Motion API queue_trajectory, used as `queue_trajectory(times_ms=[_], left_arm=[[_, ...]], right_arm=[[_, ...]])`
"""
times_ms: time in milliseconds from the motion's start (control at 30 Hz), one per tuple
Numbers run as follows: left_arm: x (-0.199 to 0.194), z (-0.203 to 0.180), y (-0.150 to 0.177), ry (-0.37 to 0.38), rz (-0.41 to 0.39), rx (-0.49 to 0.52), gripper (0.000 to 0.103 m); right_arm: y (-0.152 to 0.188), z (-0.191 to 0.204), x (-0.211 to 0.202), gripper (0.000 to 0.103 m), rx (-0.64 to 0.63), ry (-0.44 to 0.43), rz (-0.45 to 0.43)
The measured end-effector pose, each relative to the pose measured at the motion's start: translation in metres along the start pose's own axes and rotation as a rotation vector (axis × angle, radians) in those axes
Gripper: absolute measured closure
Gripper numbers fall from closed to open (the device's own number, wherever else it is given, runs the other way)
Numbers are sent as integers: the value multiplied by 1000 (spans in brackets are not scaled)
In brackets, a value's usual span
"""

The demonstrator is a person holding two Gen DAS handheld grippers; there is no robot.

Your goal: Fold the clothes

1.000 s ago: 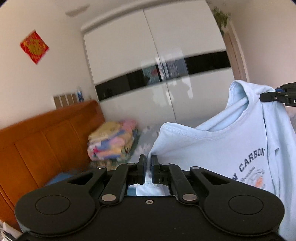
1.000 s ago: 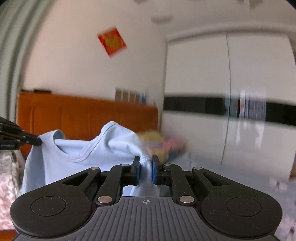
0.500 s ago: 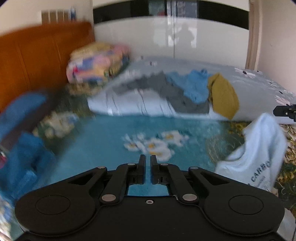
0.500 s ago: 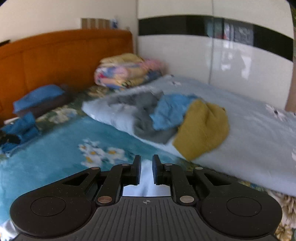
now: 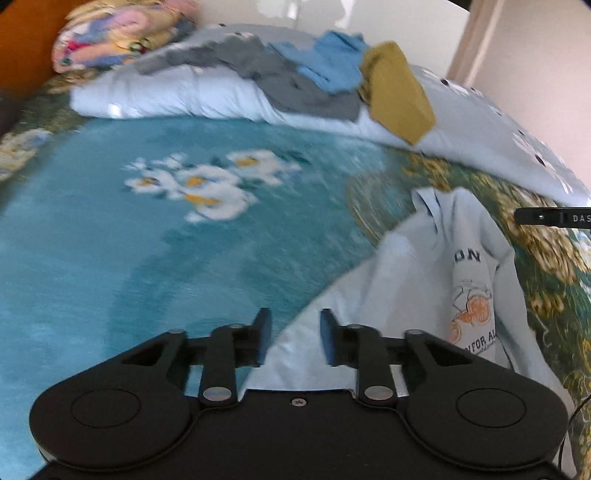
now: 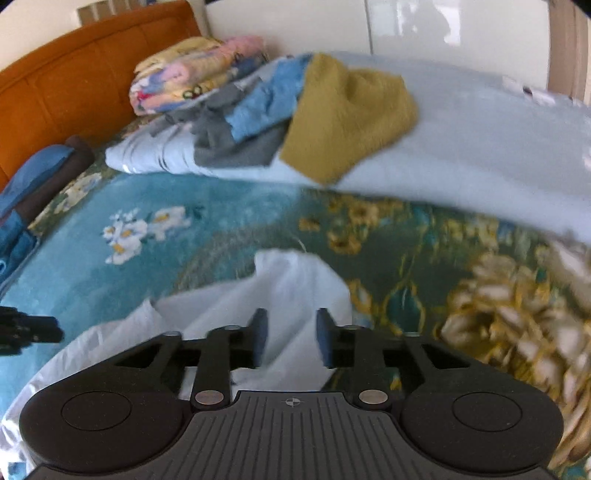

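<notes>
1. bright, soft daylight in both views, no hard shadows anywhere.
2. glare on the glossy white wardrobe (image 6: pixel 443 26), a washed-out sheen with faint reflections.
3. motion blur smears the floral bedspread (image 5: pixel 110 240), worst at the right side of the right wrist view.
4. strong fisheye bending at the edges, dark corners.
5. near black gripper bodies stay sharp.
</notes>
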State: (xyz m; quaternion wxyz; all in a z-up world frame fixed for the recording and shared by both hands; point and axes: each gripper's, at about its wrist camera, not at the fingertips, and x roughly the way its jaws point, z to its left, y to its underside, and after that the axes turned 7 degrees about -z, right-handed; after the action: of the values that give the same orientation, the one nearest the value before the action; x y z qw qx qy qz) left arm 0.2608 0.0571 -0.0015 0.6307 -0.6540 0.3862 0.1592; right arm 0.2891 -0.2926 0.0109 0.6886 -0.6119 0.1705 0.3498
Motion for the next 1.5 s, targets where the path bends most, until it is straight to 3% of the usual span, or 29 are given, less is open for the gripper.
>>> queue_trajectory(times_ms=[233,400,533,633,767,800,867,933,1000,1300,1500], left_arm=[[33,-9,0,8,31,101,61],[48,-7,2,17,29,108,59],[48,-7,5,75,19,107,60],[47,-15,9,112,33,142,67],[46,-23,7,128,49,146,96],[45,-25,7,123,47,141,98],[43,-31,8,100,32,146,100],[39,-36,9,57,4,165,100],[34,-36,5,1,-31,170,100],[19,22,-52,-216,-170,108,100],[12,58,-102,-292,-259,109,100]], right_arm=[[-8,-11,27,53,-1,17,11],[-13,-19,56,53,15,34,38],[-10,-21,76,53,18,42,79],[-8,-18,84,53,13,37,92],[-6,-14,86,53,-1,30,93],[-6,-13,85,55,-2,27,92],[-5,-12,84,63,-2,20,92],[-5,-10,83,89,-4,21,90],[-5,-9,78,96,-5,33,62],[-37,7,57,97,-46,8,-84],[-68,21,63,97,-79,6,-164]])
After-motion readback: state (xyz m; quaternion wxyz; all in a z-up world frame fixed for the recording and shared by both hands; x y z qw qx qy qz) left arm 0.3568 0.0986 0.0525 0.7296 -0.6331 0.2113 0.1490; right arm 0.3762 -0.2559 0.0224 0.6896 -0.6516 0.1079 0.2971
